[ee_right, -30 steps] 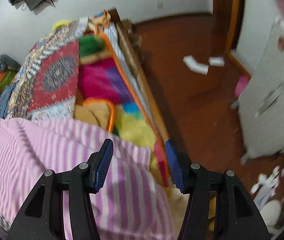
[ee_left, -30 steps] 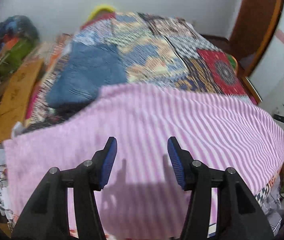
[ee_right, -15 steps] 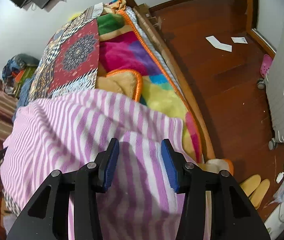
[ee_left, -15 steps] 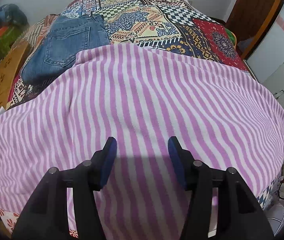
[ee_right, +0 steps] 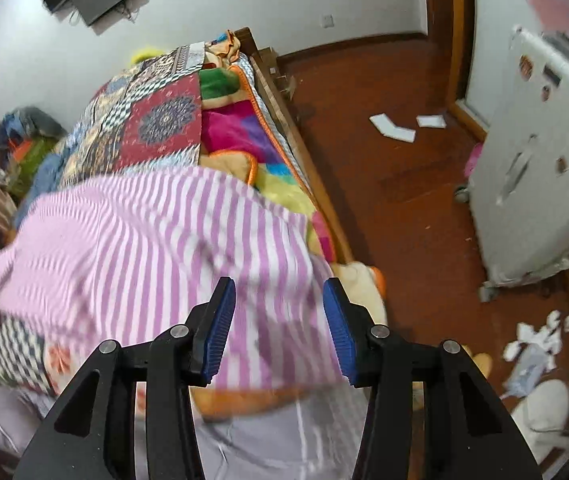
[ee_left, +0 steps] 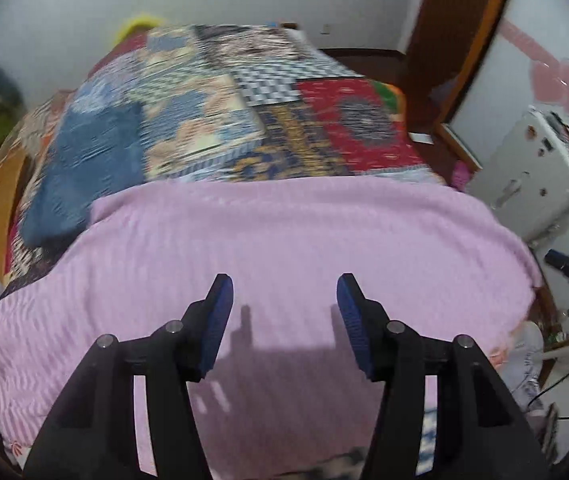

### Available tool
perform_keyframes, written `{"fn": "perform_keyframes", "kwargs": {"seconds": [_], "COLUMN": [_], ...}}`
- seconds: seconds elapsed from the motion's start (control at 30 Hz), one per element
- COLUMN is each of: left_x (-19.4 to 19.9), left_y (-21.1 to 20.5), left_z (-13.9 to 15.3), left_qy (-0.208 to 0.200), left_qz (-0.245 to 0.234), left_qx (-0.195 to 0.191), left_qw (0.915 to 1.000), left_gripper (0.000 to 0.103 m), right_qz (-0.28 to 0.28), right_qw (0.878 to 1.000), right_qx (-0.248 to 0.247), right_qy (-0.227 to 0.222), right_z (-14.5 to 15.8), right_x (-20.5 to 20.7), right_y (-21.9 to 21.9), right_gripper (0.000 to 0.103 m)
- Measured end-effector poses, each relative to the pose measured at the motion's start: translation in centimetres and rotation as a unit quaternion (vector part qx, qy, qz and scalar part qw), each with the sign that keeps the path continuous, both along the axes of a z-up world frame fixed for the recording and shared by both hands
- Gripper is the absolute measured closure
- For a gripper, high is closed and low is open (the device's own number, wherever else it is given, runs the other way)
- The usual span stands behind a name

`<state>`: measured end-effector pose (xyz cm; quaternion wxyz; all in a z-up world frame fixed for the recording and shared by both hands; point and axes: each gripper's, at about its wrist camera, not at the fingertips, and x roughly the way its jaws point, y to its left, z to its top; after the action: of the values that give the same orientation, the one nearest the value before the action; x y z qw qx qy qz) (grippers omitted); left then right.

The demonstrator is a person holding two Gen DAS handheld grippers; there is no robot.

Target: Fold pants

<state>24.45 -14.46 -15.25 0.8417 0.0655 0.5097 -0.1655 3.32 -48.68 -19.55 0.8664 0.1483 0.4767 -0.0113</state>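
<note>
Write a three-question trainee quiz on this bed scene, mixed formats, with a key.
1. True or false: the left gripper has its jaws clamped on the striped cloth.
2. What lies on the patchwork quilt beyond the striped cloth's far left corner? A) blue jeans B) a towel C) a pillow
3. Fill in: the striped cloth has white and ____ stripes.

Key: 1 false, both grippers' jaws stand open and empty; 2 A; 3 pink.

Even indoor light, fisheye views, dark vignetted corners.
Motion blur smears the bedding beyond the tongs; finger shadows fall just ahead of them.
</note>
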Motion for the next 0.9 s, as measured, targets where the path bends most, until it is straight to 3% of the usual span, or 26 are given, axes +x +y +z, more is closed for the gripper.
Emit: {"fn": "perform_keyframes", "kwargs": {"seconds": [0.13,0.33,0.8,0.83,0.9], "left_x": [-1.2,-4.0,-4.4,-4.4,-4.1], "left_y": [-4.3,-8.4,-8.0,-8.0,-7.9], "left_z": [0.1,-0.9,-2.3,-2.4,-2.6], "left_qy": [0.017,0.012,0.023,0.023,0.026], "left_qz": [-0.039,-0.083,-0.061,-0.060,-0.057], "left_qx": [-0.022,0.000,0.014,0.014,0.014], "left_qw": [0.9989,0.9965,0.9978,0.9979,0.9979], "left_gripper": [0.049,0.049,0.049,0.049,0.049], "right_qz": [-0.020,-0.069,-0.144,-0.155,-0.165], "right_qw": [0.997,0.986,0.960,0.958,0.953], "right_qx": [0.070,0.155,0.235,0.238,0.246], "right_qy": [-0.007,0.003,-0.040,-0.047,-0.063], "right_z": [-0.9,-3.9,-6.5,-6.7,-6.7], "right_x": [-2.4,-3.7,-1.3,-1.5,-1.8], "right_y": [0.2,-0.7,-2.9,-3.3,-3.7], "right_gripper": [0.061,0.061,0.061,0.063,0.093]}}
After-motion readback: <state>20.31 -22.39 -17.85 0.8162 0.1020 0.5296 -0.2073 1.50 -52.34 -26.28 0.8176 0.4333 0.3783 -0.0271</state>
